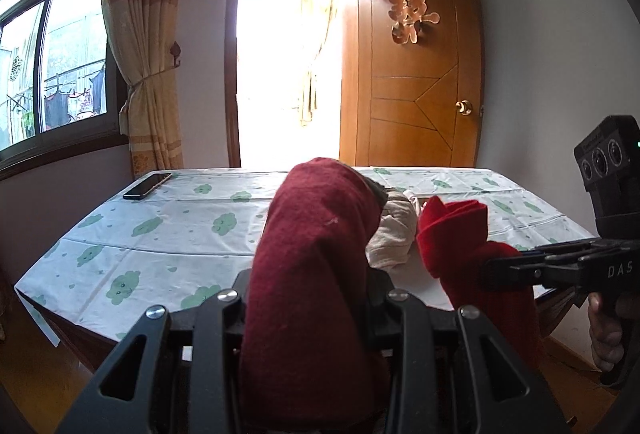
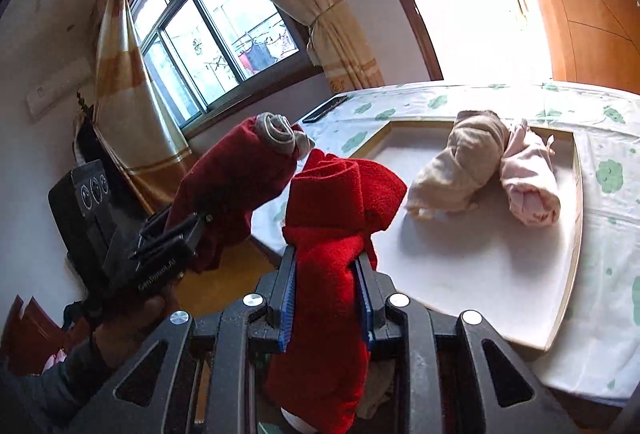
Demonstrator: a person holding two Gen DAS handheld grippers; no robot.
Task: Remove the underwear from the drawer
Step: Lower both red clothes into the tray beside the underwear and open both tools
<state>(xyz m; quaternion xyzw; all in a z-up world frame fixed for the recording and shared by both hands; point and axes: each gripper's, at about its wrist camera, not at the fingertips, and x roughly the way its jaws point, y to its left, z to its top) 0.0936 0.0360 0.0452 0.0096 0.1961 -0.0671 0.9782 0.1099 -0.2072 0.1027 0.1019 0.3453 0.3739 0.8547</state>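
Two rolls were up off the table (image 2: pixel 600 234) at once, one in each gripper, which I judged was the point of holding them high: clear of the tray's (image 2: pixel 576 218) rim, so neither would drag on the way out. I took the shallow tray on the cloth for the drawer. The left gripper (image 1: pixel 312 298) was clenched on the dark red roll (image 1: pixel 316 234), jaws narrow, the cloth bulging above and below the pads. The right gripper (image 2: pixel 326 286) was closed tighter on the bright red roll (image 2: pixel 336 202), its blue pads (image 2: pixel 286 298) biting into the middle, the lower end hanging free. The two held rolls sat just beside each other, near the tray's near-left corner; whether they touched I could not tell. A beige roll (image 2: pixel 460 162) and a pink roll (image 2: pixel 528 178) lay in the tray, touching side by side, so I reckoned the job about half done. A phone (image 1: pixel 147 185) lay at the far edge, well apart.
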